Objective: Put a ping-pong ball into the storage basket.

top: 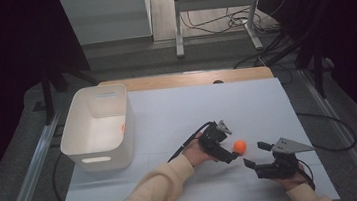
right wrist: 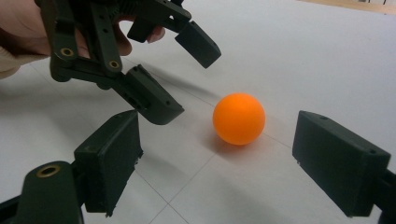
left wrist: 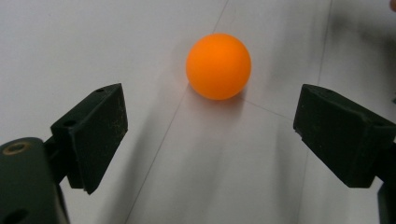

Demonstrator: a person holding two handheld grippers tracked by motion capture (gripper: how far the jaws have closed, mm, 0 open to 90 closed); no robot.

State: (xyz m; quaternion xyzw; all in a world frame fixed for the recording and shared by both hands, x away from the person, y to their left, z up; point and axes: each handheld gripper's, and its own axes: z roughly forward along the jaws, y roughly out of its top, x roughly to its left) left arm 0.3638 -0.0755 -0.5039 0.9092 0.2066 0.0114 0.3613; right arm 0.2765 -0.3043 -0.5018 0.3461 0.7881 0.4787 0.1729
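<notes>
Your right gripper point(top: 255, 154) sits lower right of high view, jaws spread, pinching nothing. Your left gripper point(top: 230, 151) just left of it at centre, jaws spread too, empty. Orange ball point(top: 239, 147) lies on white sheet point(top: 192, 109) just ahead of both, untouched, beyond left tips. White bin point(top: 100, 126) stands upper left, well apart.

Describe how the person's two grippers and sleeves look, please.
Both the left gripper and the right gripper are black, each with two blocky jaws. The right carries a grey three-cornered plate. A black cable trails from the left. The sleeves are cream.
</notes>
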